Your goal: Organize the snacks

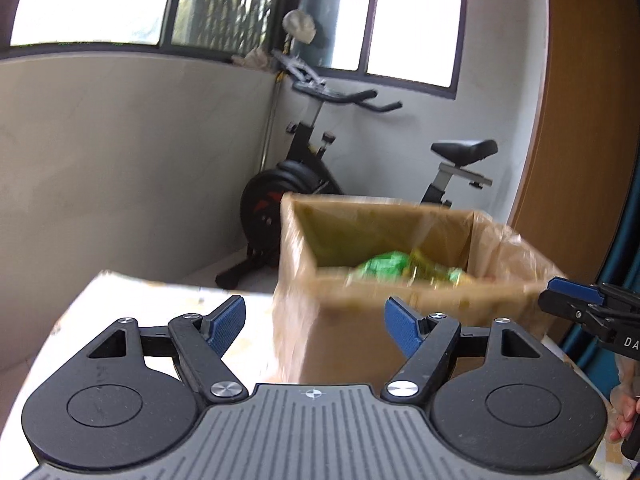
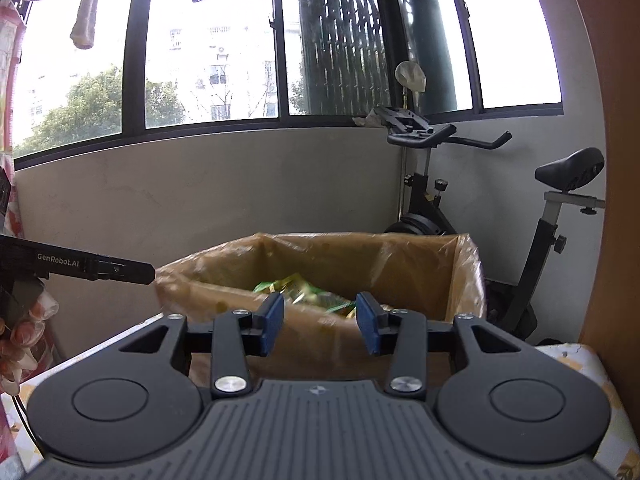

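Observation:
A brown cardboard box (image 1: 360, 312) lined with a clear plastic bag stands on the table, also seen as the box (image 2: 320, 344) in the right wrist view. Green and yellow snack packets (image 1: 396, 266) lie inside it, blurred, and show as packets (image 2: 304, 292) over the near rim. My left gripper (image 1: 316, 322) is open before the box's near left corner, nothing between its blue pads. My right gripper (image 2: 320, 322) is open just short of the near wall, holding nothing. Each gripper shows in the other's view: the right gripper (image 1: 572, 300), the left gripper (image 2: 120, 270).
An exercise bike (image 1: 312, 184) stands in the corner behind the box, below dark-framed windows (image 2: 208, 60). A wooden panel (image 1: 592, 120) rises on the right. The table (image 1: 120, 320) has a pale patterned cover. A person's fingers (image 2: 24, 340) show at the left edge.

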Action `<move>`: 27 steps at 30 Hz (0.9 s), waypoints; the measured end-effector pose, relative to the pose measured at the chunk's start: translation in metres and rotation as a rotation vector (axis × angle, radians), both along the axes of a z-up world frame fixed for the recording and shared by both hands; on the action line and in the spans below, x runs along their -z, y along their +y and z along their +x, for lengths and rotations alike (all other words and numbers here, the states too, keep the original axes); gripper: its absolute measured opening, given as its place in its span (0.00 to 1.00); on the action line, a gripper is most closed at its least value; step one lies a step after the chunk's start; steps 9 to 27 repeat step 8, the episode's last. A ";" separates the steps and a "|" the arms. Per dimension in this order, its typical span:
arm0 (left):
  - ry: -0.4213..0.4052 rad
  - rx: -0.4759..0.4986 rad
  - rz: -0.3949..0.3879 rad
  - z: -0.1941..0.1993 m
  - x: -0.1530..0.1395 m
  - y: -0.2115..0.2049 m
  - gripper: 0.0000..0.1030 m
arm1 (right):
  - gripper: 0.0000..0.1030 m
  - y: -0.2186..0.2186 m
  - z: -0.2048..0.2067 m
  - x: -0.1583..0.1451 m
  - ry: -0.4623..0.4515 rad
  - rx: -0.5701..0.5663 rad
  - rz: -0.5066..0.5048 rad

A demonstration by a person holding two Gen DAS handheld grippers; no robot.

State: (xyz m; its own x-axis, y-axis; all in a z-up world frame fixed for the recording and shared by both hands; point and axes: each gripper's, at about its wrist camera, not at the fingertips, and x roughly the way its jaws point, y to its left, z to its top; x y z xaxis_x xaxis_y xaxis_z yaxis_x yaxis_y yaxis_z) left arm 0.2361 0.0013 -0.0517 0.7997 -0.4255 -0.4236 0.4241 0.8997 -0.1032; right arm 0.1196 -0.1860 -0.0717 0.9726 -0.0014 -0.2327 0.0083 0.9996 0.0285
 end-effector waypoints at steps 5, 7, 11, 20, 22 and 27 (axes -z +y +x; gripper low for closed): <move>0.089 -0.016 0.006 -0.012 0.031 0.009 0.73 | 0.42 0.012 -0.012 0.021 0.054 -0.026 0.026; 0.126 -0.017 0.008 -0.013 0.044 0.008 0.72 | 0.42 0.014 -0.014 0.031 0.082 -0.032 0.037; 0.139 -0.019 0.016 -0.014 0.050 0.007 0.71 | 0.42 0.015 -0.015 0.036 0.100 -0.037 0.043; 0.139 -0.019 0.016 -0.014 0.050 0.007 0.71 | 0.42 0.015 -0.015 0.036 0.100 -0.037 0.043; 0.139 -0.019 0.016 -0.014 0.050 0.007 0.71 | 0.42 0.015 -0.015 0.036 0.100 -0.037 0.043; 0.139 -0.019 0.016 -0.014 0.050 0.007 0.71 | 0.42 0.015 -0.015 0.036 0.100 -0.037 0.043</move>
